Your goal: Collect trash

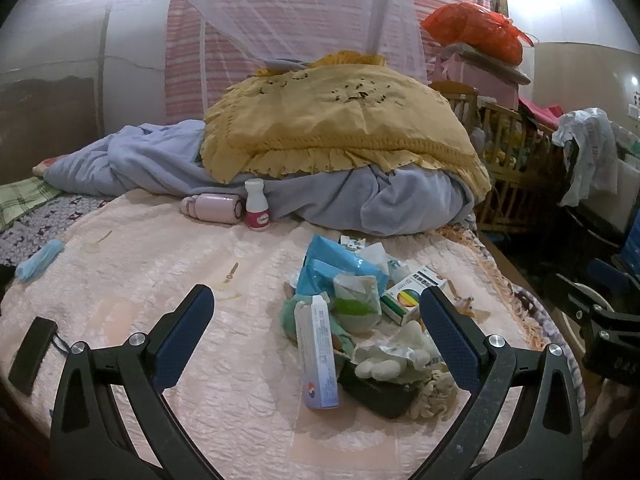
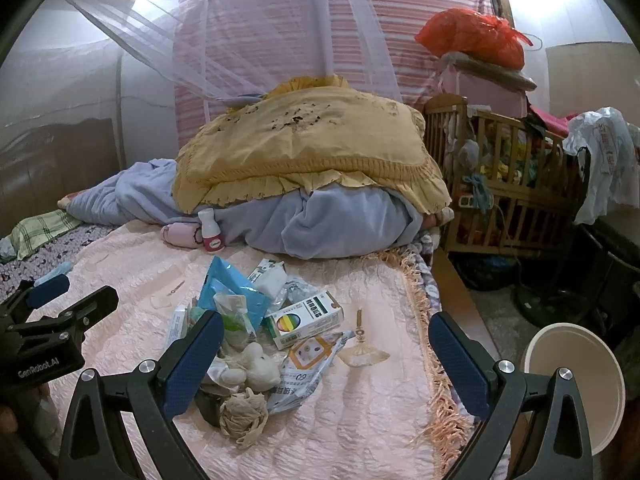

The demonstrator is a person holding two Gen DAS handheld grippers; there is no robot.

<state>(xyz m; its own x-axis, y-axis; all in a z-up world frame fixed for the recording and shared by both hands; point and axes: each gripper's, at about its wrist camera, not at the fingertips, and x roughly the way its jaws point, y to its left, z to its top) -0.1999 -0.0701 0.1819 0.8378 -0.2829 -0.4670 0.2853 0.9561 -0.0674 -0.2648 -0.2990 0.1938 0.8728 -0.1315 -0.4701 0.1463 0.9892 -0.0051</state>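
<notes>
While the pink quilt (image 2: pixel 360 400) is spread over the bed, a trash pile (image 1: pixel 352 320) is seen heaped on it, between and just ahead of both tools. Both the left gripper (image 1: pixel 316 320) and right gripper (image 2: pixel 326 344) are held wide open, empty. A long white box (image 1: pixel 318 360) lies lengthwise toward the left gripper, judged nearer to it.

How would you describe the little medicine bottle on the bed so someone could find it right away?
Start at the big yellow frilled pillow lying on the blue quilt. At the quilt's front edge, on the pink bedspread, stands the small bottle. It is upright, white with a magenta label, beside a pink item lying on its side.
</notes>
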